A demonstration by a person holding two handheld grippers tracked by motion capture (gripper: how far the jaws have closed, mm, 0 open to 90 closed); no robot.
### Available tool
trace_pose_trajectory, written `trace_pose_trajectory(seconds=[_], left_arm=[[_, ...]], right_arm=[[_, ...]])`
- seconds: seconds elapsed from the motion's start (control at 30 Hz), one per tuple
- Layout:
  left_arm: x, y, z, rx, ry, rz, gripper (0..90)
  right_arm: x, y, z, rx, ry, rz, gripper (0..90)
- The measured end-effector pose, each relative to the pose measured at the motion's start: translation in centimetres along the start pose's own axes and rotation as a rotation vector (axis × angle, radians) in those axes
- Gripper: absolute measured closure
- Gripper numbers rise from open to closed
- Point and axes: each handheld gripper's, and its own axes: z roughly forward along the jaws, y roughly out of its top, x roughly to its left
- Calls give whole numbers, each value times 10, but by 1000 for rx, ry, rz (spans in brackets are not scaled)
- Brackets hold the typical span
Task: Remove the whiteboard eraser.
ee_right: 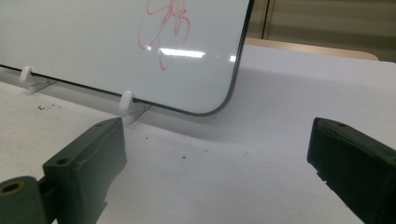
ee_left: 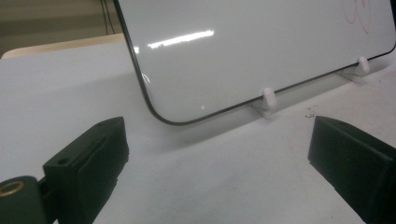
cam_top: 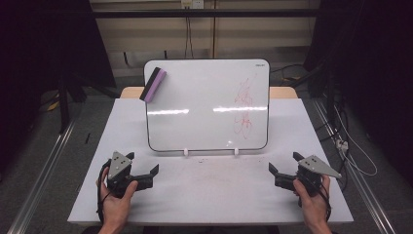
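Both jaws spread, empty, near the board [cam_top: 207, 105]; we judge the left gripper [cam_top: 141, 178] should take the eraser [cam_top: 153, 84] at its top-left corner squarely; right gripper [cam_top: 285, 178] steadies.

An eraser [cam_top: 153, 84] sits on the whiteboard [cam_top: 204, 107], upper left corner.

Each black gripper [cam_top: 152, 173] carries a grey three-cornered plate and trailing black cable.

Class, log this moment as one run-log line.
left gripper: open, empty | right gripper: open, empty | eraser: on whiteboard, top left | red scribble: unwiped
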Motion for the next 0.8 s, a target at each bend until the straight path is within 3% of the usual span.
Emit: trace_pose_trajectory(seconds=[0.33, 0.77, 0.8], left_arm=[[5, 2, 8, 26, 0, -31, 64], [18, 34, 13, 33, -14, -2, 79], [18, 37, 13, 42, -14, 15, 84]], right_arm=[[-3, -1, 2, 15, 0, 14, 43], [-3, -1, 4, 17, -8, 18, 44], [-3, -1, 4, 16, -6, 20, 44]])
